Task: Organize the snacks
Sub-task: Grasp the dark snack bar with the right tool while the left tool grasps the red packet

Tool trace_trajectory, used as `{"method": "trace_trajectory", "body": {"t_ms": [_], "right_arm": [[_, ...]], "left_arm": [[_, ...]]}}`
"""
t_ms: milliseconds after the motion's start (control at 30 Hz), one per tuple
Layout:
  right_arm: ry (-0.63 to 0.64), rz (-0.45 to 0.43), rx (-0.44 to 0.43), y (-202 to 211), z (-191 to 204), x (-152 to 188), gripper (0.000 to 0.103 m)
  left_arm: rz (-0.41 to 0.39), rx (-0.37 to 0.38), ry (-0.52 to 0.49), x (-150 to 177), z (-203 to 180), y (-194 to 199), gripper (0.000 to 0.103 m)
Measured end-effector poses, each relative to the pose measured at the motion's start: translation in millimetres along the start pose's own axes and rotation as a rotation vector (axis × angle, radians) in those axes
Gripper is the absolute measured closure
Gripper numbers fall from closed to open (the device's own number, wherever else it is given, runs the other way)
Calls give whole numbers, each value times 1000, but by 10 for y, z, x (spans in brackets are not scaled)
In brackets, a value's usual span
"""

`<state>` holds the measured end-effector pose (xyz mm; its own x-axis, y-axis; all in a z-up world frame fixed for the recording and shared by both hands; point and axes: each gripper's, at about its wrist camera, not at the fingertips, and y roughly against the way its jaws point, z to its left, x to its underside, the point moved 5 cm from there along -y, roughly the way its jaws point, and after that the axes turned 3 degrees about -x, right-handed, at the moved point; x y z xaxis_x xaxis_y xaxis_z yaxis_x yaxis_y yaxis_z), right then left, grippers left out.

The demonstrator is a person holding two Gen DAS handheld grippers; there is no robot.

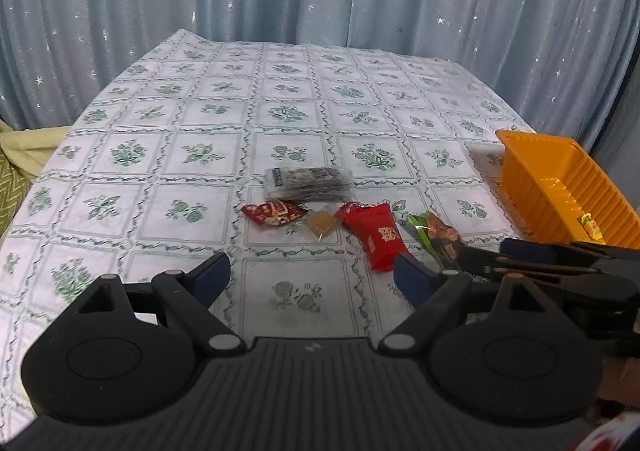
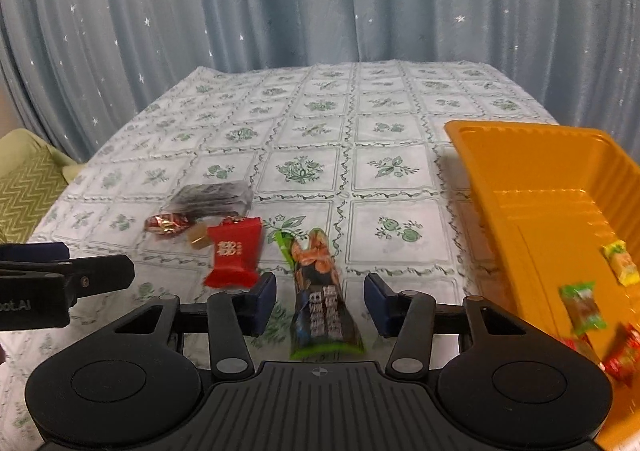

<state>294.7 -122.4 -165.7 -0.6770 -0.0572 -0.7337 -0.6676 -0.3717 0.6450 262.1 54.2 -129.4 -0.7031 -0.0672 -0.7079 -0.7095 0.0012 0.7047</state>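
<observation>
- While straddling the long green-and-dark foil snack packet [image 2: 320, 291] with blue pads partly open, right tongs [image 2: 320, 301] grip nothing yet: a clear gap shows on each side of the packet, which lies flat on the desk [image 2: 312, 171] between the jaws.
- Could well skid the slippery packet forward or pinch only a crinkled edge if closed off-centre; would probably then slip out on the lift.
- May also snag the thin floral cloth along with the wrapper if brought down too low.
- Left tongs [image 1: 312, 275]: spread wide, empty, hovering above bare cloth just short of the red pillow-shaped candy pack with gold characters [image 1: 378, 237].
- Crowded: the two tongs sit close beside each other, so a collision looks possible if both reach together.
- Further out, still loose on the desk: small red-and-gold wrapped sweet [image 1: 274, 213], clear-wrapped brown square candy [image 1: 322, 225], flat dark-printed transparent packet [image 1: 308, 183]; tightly grouped, so easily nudged.
- At the right, orange ribbed plastic tray [image 2: 500, 179] already holds several small wrapped snacks; seemingly the destination, with its raised rim a likely catch point for a hanging packet.
</observation>
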Motion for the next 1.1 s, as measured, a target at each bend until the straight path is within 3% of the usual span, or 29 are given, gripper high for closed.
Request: {"method": "trace_trajectory", "body": {"t_ms": [167,433,700,1000,1100], "right_arm": [[32,16,-16,-222,-25,-31,65],[70,37,-5,-398,7,-27,72],[-5,-42,4,-222,-112,-59,73],[-24,-133,21,28,-209,-260,73],[-29,-135,25,52,-240,-275,73]], "left_arm": [[2,7,-1,-30,-35,-156,16],[9,27,4,-38,-95,-293,16],[16,68,14,-13,-179,-422,21],[-6,104,-18,-86,-454,-614,42],[-4,95,-57,-77,-552,-704,55]]}}
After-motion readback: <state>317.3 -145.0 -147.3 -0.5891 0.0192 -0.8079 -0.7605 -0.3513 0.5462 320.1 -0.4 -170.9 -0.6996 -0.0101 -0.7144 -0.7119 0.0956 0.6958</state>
